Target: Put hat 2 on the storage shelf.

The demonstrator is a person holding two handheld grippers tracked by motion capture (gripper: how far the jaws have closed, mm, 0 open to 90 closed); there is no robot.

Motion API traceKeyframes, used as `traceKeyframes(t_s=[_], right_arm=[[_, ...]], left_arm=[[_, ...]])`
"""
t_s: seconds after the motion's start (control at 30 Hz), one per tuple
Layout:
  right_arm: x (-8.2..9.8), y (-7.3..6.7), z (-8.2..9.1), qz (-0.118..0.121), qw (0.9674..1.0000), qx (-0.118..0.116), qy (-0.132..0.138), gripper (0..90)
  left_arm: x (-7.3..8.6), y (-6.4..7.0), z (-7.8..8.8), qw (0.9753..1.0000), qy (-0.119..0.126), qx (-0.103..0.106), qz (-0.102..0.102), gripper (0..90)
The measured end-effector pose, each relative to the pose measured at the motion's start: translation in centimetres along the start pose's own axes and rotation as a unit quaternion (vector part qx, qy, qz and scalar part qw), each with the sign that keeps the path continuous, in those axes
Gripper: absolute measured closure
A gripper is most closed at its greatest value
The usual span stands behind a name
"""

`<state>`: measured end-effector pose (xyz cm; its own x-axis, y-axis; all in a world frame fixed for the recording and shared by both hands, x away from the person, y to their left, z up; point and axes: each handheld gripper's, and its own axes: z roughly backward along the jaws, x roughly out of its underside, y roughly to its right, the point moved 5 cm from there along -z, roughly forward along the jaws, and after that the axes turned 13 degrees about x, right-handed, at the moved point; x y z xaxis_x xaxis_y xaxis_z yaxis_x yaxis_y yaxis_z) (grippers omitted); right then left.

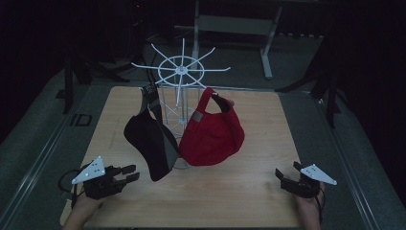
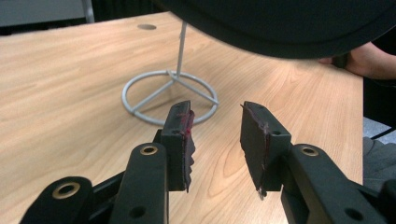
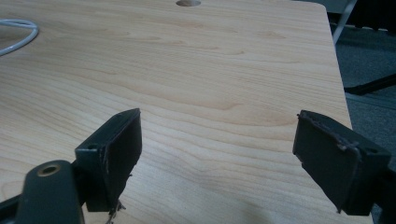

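A white wire rack [image 1: 182, 72] stands mid-table with spoke arms at its top. From it hang a black cap [image 1: 149, 136] on the left and a red cap [image 1: 213, 132] on the right. My left gripper [image 1: 133, 172] rests at the table's front left, open and holding nothing, just left of the black cap. In the left gripper view its jaws [image 2: 215, 135] point at the rack's ring base [image 2: 170, 98], and the black cap's brim [image 2: 280, 25] hangs above. My right gripper [image 1: 286, 173] sits at the front right, open wide [image 3: 217, 149] over bare wood.
The wooden table [image 1: 249, 191] has a cable hole [image 3: 188, 3] near its far edge. A hand [image 2: 369, 60] shows at the table's right in the left gripper view. A metal frame [image 1: 239, 24] stands behind the table. Dark floor surrounds it.
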<state>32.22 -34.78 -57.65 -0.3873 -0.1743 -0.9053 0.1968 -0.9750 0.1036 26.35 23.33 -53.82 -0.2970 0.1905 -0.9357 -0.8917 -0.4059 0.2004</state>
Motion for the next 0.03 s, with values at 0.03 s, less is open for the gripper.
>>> traceKeyframes(t_s=[0.03], right_arm=[[0.0,0.01,-0.01,0.0,1.0,0.0,0.0,15.5]], left_arm=[[0.09,-0.03,0.03,1.0,-0.002,0.0,0.002,64.2]])
